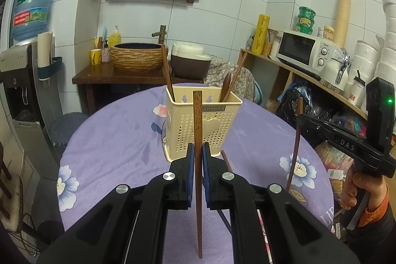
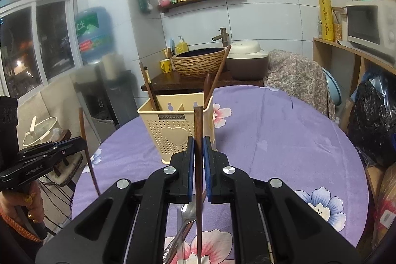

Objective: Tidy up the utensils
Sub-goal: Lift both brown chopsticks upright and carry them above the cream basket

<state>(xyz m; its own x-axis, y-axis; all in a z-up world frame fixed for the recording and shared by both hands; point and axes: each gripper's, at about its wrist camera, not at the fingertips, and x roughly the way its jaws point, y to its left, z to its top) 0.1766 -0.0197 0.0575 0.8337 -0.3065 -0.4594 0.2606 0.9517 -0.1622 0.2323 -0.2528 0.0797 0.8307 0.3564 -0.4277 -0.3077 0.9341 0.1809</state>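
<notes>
While each claw point(image 1: 197, 150) point(image 2: 198, 144) clamps one wooden chopstick point(image 1: 198, 130) point(image 2: 198, 125), long axis upright, cream utensil holder point(image 1: 198, 120) behind.

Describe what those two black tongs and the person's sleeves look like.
Both are matte black plastic with silver round bolts and blue pads on the fingers. The right tongs carry white lettering and a box with a green light; the left tongs have small white lettering too. Sleeves are dark with orange cuffs.
</notes>
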